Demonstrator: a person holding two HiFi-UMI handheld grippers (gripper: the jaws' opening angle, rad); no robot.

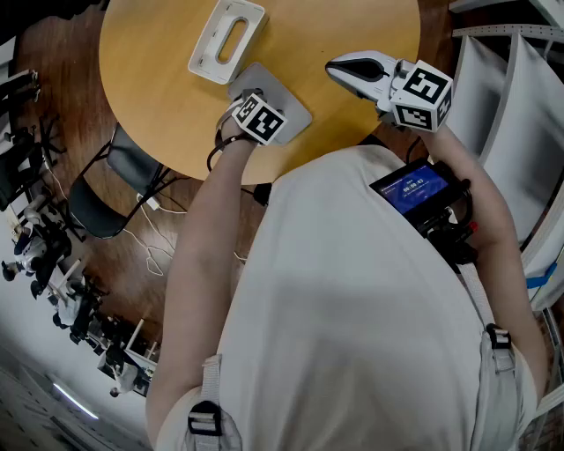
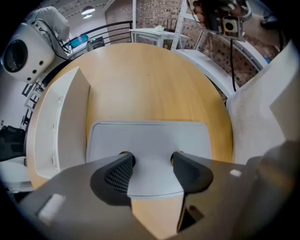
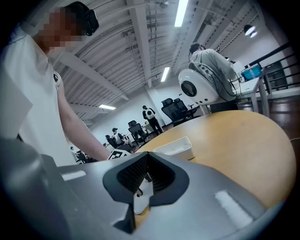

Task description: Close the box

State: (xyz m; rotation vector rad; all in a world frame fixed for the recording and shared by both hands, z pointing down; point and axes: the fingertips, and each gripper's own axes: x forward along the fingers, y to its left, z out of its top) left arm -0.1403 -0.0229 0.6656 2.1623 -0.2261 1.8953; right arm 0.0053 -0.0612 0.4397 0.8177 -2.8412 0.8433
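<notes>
On the round wooden table (image 1: 352,26) the flat grey lid (image 1: 286,104) lies next to the white box base (image 1: 227,40), apart from it. My left gripper (image 1: 251,104) is at the lid's near edge. In the left gripper view its jaws stand open (image 2: 151,164) over the lid (image 2: 147,138), pads apart and not pressing it; the box base (image 2: 61,122) is to the left. My right gripper (image 1: 335,67) hovers over the table to the lid's right. Its jaws (image 3: 147,157) are shut with nothing between them, and the box base (image 3: 176,147) lies beyond.
A dark chair (image 1: 106,189) and cables sit on the floor left of the table. White shelving (image 1: 520,88) stands at the right. A white rounded machine (image 2: 21,51) is beyond the table's far left edge. People sit in the distance (image 3: 150,115).
</notes>
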